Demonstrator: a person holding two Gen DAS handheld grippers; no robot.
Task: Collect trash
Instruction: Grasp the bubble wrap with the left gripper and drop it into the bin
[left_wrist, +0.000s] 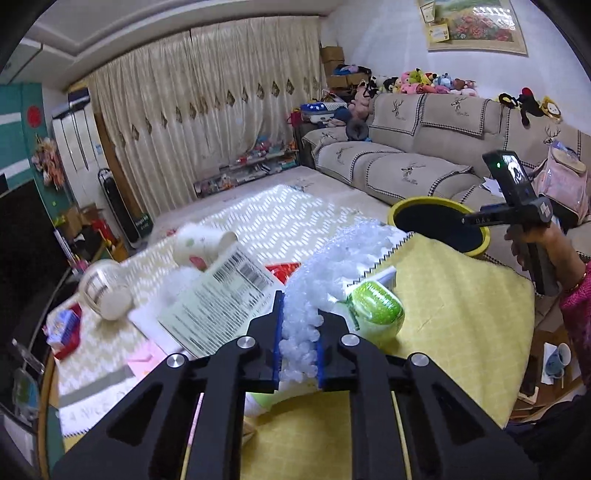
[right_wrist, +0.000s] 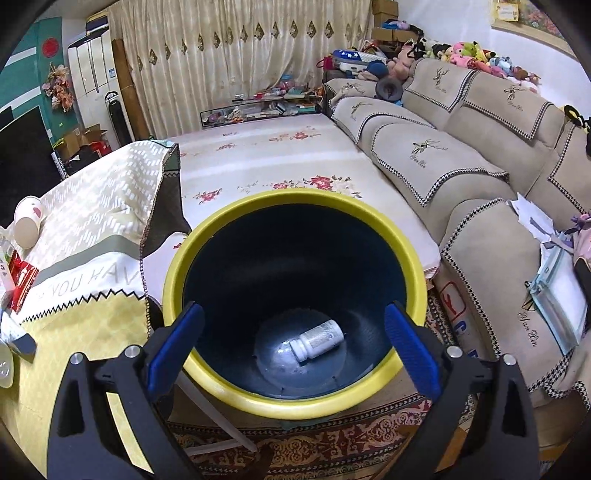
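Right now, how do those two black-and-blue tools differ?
The left tool is shut on a strip of bubble wrap above the cluttered table; the right tool is open and holds nothing. The right one hangs over the yellow-rimmed bin; the left does not. Both have blue pads.

Beige sofa rt, cream curtains behind, patterned rug.

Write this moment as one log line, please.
left gripper: shut on bubble wrap | right gripper: open over yellow-rimmed bin | bin holds white bottle
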